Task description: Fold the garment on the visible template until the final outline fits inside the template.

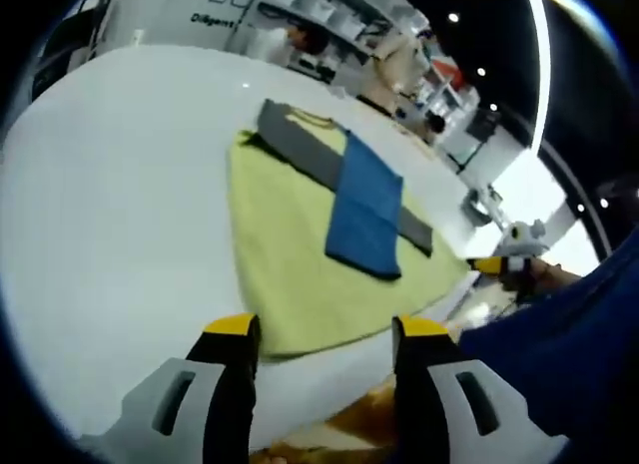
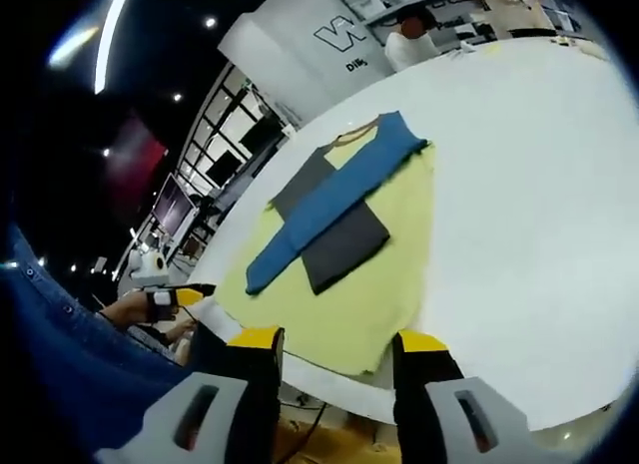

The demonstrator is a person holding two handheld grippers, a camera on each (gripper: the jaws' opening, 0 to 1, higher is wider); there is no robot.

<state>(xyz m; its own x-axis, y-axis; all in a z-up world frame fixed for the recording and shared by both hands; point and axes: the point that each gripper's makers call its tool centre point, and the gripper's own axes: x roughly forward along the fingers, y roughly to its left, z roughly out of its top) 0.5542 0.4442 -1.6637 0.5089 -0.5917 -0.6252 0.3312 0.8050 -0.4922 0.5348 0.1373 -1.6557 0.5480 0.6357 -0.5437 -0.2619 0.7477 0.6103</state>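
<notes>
Both grippers hang above the near edge of the table with their yellow-tipped jaws spread and nothing between them: the left gripper point(image 1: 324, 329) sits over the lower hem of the garment, and the right gripper point(image 2: 334, 336) over the same hem from the other side.

Between them the yellow-green T-shirt point(image 1: 290, 274) point(image 2: 384, 274) lies flat on the white table point(image 1: 110, 215) point(image 2: 539, 215), body spread wide, neckline pointing away from the person. One grey sleeve point(image 1: 300, 150) point(image 2: 344, 246) is folded in across the chest, and the blue sleeve point(image 1: 365, 210) point(image 2: 334, 205) is folded over it, so the two cross on top of the yellow body. I cannot make out any template outline under or around the cloth.

In the left gripper view, the other gripper point(image 1: 504, 262) comes in from the right, past the table edge, with a hand behind it. In the right gripper view, the other gripper point(image 2: 170, 299) comes in from the left, held in a hand. Blue denim point(image 1: 579, 354) point(image 2: 50, 364) of the person's clothing fills the near side of each view.

Farther off stand shelves point(image 2: 225, 160) and a white panel with dark lettering point(image 2: 310, 40).
</notes>
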